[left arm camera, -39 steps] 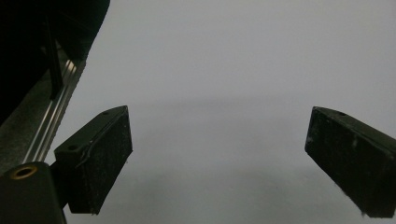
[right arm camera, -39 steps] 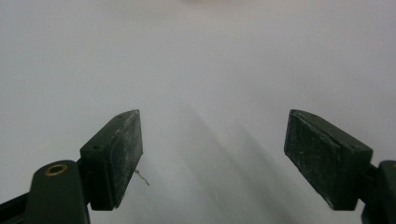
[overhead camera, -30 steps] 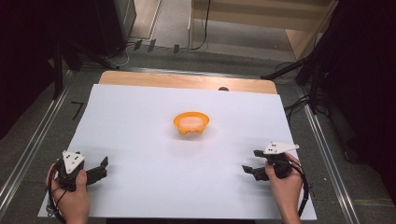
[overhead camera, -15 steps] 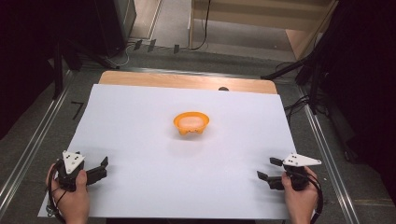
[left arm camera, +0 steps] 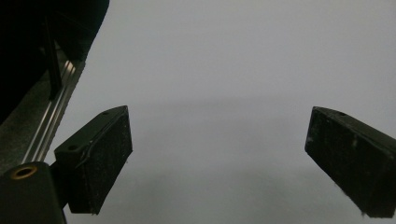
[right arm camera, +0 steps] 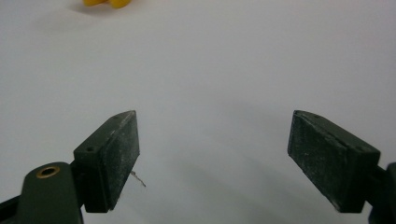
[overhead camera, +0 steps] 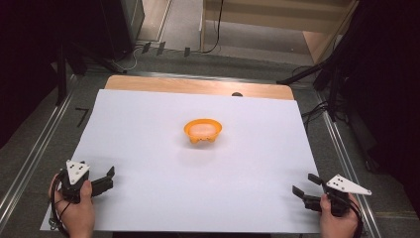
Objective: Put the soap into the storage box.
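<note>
At mid-tabletop [overhead camera: 148, 129] sits the orange bowl [overhead camera: 202, 131], untouched. Both hand-held grippers, left [overhead camera: 104, 180] and right [overhead camera: 303, 187], wait at the near corners, jaws spread and empty; the right's have just been opening.

The bowl [overhead camera: 203, 131] sits on the sheet [overhead camera: 148, 124] at its middle, a little toward the far side. My left gripper [overhead camera: 108, 179] rests at the near left corner — my right gripper [overhead camera: 306, 190] at the near right corner, both well apart from the bowl. Beyond the sheet's far edge lies the tabletop [overhead camera: 198, 86].

bowl [overhead camera: 202, 131]: glossy orange plastic | sheet [overhead camera: 148, 129]: matt white paper | table edge [overhead camera: 198, 87]: smooth wood
</note>
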`<state>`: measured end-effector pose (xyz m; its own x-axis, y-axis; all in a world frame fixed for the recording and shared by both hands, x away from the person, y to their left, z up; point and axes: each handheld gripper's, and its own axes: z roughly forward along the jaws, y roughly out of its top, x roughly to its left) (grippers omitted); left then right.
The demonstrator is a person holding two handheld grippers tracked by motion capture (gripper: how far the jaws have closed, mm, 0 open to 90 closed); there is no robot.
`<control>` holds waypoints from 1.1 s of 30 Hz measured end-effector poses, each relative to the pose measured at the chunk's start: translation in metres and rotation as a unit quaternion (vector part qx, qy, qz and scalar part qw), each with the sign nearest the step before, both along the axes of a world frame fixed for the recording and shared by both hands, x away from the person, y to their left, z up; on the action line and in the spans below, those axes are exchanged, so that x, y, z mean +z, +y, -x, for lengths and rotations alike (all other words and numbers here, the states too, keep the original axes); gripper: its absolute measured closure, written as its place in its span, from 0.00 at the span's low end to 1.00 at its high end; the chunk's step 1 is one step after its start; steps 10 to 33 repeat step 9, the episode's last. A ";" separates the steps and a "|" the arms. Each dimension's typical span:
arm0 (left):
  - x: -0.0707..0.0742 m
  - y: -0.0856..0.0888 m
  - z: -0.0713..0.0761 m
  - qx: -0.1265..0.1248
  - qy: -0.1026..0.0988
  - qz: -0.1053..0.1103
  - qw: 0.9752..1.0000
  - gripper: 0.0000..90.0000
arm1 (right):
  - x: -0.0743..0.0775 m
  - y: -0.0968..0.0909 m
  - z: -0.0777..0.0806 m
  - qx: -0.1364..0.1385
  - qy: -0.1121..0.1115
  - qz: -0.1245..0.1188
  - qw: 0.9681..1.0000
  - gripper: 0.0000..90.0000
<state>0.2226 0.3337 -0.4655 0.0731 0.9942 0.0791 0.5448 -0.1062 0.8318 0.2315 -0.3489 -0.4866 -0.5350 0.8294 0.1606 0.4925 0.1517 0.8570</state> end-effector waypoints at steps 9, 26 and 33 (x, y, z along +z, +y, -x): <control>0.000 0.001 -0.001 0.003 0.006 0.003 1.000 0.09 | -0.001 -0.010 0.004 -0.018 -0.005 -0.034 0.999 0.16; 0.000 0.001 -0.001 0.003 0.006 0.003 1.000 0.09 | -0.001 -0.010 0.004 -0.018 -0.005 -0.034 0.999 0.16; 0.000 0.001 -0.001 0.003 0.006 0.003 1.000 0.09 | -0.001 -0.010 0.004 -0.018 -0.005 -0.034 0.999 0.16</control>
